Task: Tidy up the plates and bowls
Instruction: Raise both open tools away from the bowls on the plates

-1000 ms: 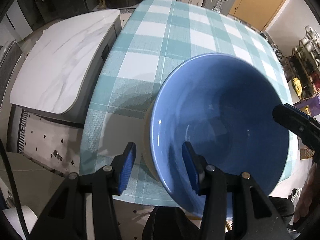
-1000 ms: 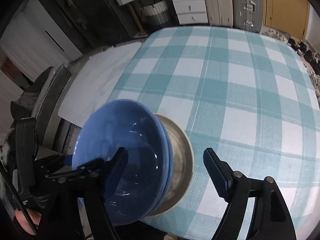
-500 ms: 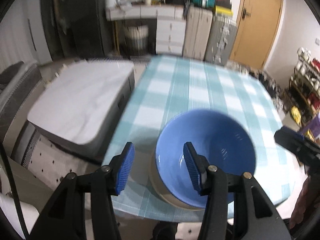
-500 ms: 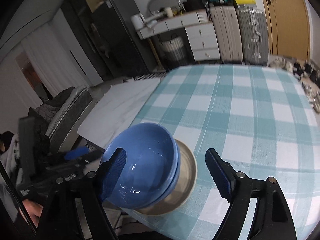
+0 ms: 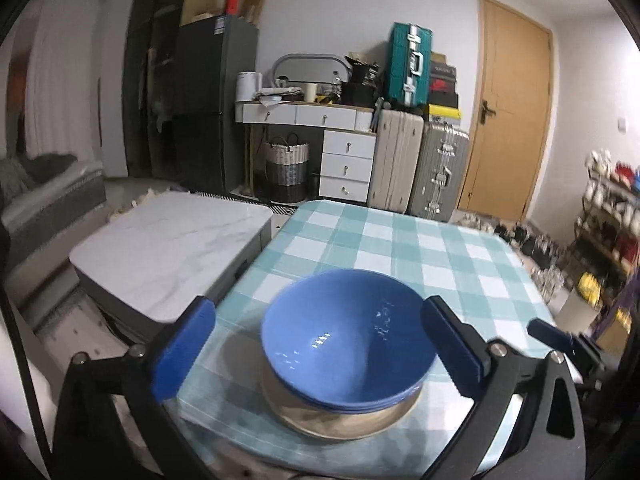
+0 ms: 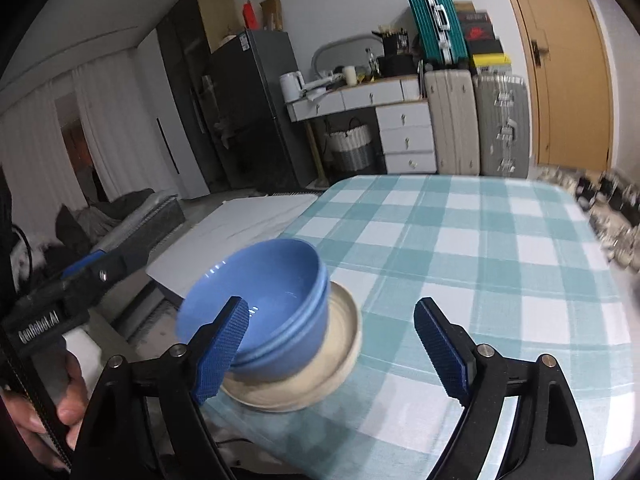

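Bowls (image 5: 346, 344), blue and nested, sit on a beige plate (image 5: 340, 420) near the front edge of the checked surface (image 5: 440, 248). Left hand-held gripper (image 5: 320, 348) hangs with jaws opening, wide apart, gripping nothing. Right hand-held gripper (image 6: 332, 352) is likewise opening, empty, beside the stack.

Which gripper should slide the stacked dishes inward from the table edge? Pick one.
Left, probably. The left gripper faces the blue bowls squarely, its opening jaws framing them on the beige plate. The right gripper, also opening, points past the stack's side, at bare tablecloth.
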`<state>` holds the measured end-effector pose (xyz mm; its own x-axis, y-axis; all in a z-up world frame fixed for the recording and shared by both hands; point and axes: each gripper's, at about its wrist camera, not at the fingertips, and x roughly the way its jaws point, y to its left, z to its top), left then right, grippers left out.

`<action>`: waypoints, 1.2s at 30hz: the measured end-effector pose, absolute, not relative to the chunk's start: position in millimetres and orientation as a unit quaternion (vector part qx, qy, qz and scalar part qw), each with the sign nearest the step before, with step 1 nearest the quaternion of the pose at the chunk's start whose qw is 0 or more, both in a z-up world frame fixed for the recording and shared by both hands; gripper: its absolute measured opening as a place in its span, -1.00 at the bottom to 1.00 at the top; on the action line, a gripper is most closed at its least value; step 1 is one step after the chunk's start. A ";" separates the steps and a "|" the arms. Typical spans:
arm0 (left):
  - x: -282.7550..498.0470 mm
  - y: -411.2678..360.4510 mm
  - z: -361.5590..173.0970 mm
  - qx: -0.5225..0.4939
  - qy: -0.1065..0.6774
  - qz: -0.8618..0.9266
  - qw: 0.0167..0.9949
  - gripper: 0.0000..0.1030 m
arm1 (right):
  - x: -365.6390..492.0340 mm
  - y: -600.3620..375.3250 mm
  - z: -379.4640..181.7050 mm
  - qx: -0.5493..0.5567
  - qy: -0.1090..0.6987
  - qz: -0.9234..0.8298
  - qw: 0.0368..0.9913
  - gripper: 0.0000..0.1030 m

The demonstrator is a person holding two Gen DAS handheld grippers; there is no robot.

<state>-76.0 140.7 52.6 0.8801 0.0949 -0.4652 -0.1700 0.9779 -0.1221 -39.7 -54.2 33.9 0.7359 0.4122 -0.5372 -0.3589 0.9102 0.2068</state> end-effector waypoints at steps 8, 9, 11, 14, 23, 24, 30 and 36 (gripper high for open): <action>-57.2 110.3 -6.3 -0.048 0.277 0.085 0.956 1.00 | -82.4 -65.1 8.4 -0.041 0.172 0.142 0.974 0.99; -53.5 109.3 -8.8 -0.044 0.295 0.078 0.951 1.00 | -80.5 -66.5 7.1 -0.034 0.183 0.150 0.971 0.99; -53.1 111.7 -4.8 -0.046 0.283 0.076 0.955 1.00 | -79.2 -66.4 10.2 -0.033 0.192 0.170 0.966 0.99; -55.8 116.5 -0.7 -0.056 0.263 0.100 0.958 1.00 | -82.2 -63.4 10.2 -0.067 0.175 0.138 0.973 0.99; -59.4 104.8 -2.6 -0.023 0.266 0.095 0.959 1.00 | -84.4 -60.6 6.2 -0.059 0.192 0.141 0.969 0.99; -57.8 105.3 -3.9 -0.024 0.272 0.093 0.958 1.00 | -85.7 -60.0 5.5 -0.061 0.192 0.140 0.969 0.99; -46.8 127.0 -12.3 -0.102 0.313 0.051 0.943 1.00 | -82.9 -60.9 0.5 -0.060 0.209 0.143 0.966 0.99; -52.8 127.6 -10.5 -0.102 0.296 0.069 0.947 1.00 | -81.8 -66.7 -0.8 -0.051 0.212 0.135 0.967 0.99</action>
